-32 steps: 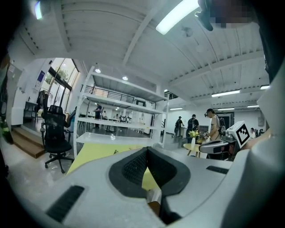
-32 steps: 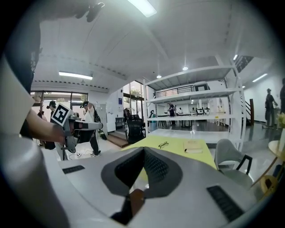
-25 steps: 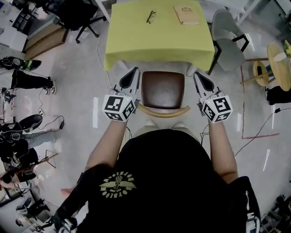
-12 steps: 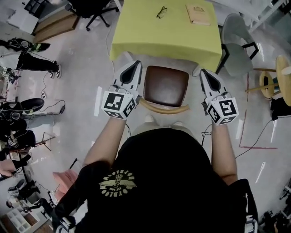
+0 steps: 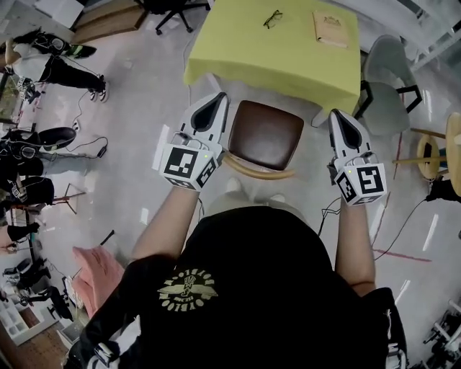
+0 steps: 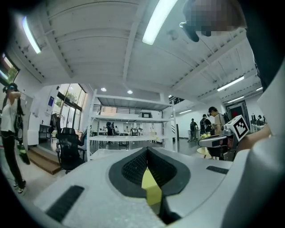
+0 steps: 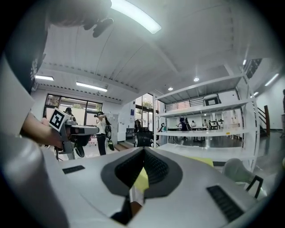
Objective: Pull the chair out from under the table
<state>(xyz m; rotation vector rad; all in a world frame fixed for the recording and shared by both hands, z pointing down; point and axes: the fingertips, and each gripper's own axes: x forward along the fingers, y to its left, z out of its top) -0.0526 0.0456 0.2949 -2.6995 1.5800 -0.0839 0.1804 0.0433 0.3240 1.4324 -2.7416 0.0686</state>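
The chair (image 5: 268,135) stands right in front of me with its back toward me. Its seat shows almost whole on my side of the tabletop (image 5: 288,50), and only the far edge meets the yellow overhang. That fits two stages: a chair already drawn clear and let go, or one only shallowly tucked and waiting to be gripped. I can't settle which, so I name no next move.

The left gripper (image 5: 216,99) and right gripper (image 5: 336,114) flank the seat, one at each side, pointing toward the table. Both pairs of jaws are closed tight with nothing between them, and through each slit I see only a sliver of yellow. Neither seems to touch the chair.

The seat is a rounded square of dark brown padding, smooth with a dull sheen. The backrest is a thin curved rail of pale wood, which I judge hard and narrow enough for jaws to clamp. The tabletop's cloth is matte yellow-green and hangs in a straight edge. On it lie glasses (image 5: 272,18) and a tan book (image 5: 330,27). A grey moulded chair (image 5: 385,79) stands to the right on the glossy pale floor (image 5: 137,108).
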